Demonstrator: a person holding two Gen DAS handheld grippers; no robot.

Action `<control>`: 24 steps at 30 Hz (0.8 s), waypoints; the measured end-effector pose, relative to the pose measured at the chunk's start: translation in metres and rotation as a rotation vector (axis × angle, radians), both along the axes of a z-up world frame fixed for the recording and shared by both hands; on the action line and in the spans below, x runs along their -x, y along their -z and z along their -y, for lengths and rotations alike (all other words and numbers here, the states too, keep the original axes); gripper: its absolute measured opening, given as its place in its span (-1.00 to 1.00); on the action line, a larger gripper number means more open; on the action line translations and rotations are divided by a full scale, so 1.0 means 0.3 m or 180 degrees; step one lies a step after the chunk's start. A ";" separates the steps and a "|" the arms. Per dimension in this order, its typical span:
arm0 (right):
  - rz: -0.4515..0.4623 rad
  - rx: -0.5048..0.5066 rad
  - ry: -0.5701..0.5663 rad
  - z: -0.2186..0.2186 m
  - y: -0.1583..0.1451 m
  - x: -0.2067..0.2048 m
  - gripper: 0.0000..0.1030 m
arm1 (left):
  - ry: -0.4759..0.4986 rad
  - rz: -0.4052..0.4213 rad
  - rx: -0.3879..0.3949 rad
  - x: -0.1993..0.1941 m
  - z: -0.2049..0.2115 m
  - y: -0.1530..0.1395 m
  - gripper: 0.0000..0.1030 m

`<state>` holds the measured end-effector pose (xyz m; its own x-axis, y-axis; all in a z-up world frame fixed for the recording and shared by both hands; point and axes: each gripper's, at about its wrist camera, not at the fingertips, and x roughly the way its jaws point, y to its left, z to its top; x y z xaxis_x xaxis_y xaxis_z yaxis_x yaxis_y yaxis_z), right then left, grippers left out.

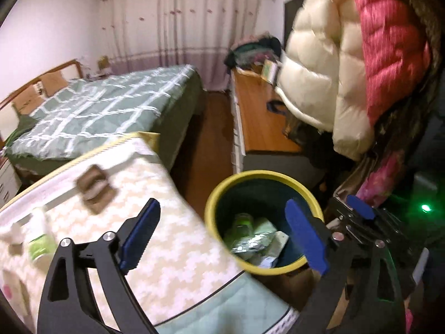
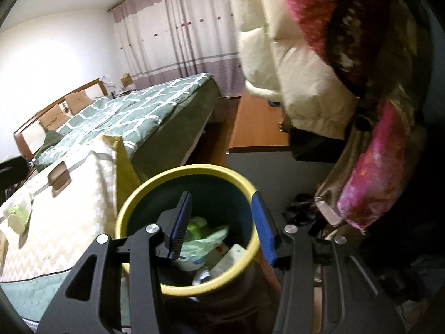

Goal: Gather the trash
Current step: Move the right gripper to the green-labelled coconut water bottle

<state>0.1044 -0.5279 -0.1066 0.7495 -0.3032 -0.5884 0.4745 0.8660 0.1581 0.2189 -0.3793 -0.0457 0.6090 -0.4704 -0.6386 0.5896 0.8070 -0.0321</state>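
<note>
A round bin with a yellow rim (image 1: 219,194) and dark inside stands on the floor beside a patterned cream table. It holds green and white wrappers (image 1: 256,239). My left gripper (image 1: 222,233) is open and empty, spread over the table edge and the bin. My right gripper (image 2: 222,222) is open and empty right above the bin (image 2: 133,197), with the wrappers (image 2: 205,236) between its blue pads. A green and white packet (image 1: 41,245) lies on the table at the left; it also shows in the right wrist view (image 2: 19,214). The right gripper (image 1: 358,208) shows beyond the bin.
The cream table (image 1: 172,250) also carries a brown flat object (image 1: 94,189). A bed with a green quilt (image 1: 105,111) lies behind. A wooden desk (image 1: 258,117) stands at the right. Cream and pink jackets (image 1: 347,55) hang close above the bin.
</note>
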 end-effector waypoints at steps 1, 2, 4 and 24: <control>0.0002 0.0010 -0.0033 -0.015 -0.004 -0.004 -0.16 | -0.0086 0.0052 0.0018 0.020 -0.059 -0.016 0.81; 0.0007 0.0011 -0.0072 -0.031 -0.008 -0.009 -0.16 | -0.0144 0.0078 0.0030 0.030 -0.103 -0.026 0.82; 0.0009 0.0013 -0.0137 -0.062 -0.014 -0.021 -0.16 | -0.0293 0.0106 0.0045 0.047 -0.194 -0.039 0.84; -0.0101 -0.0027 -0.1361 -0.595 -0.049 -0.221 -0.14 | -0.1847 0.0359 0.0129 0.215 -1.036 -0.036 0.90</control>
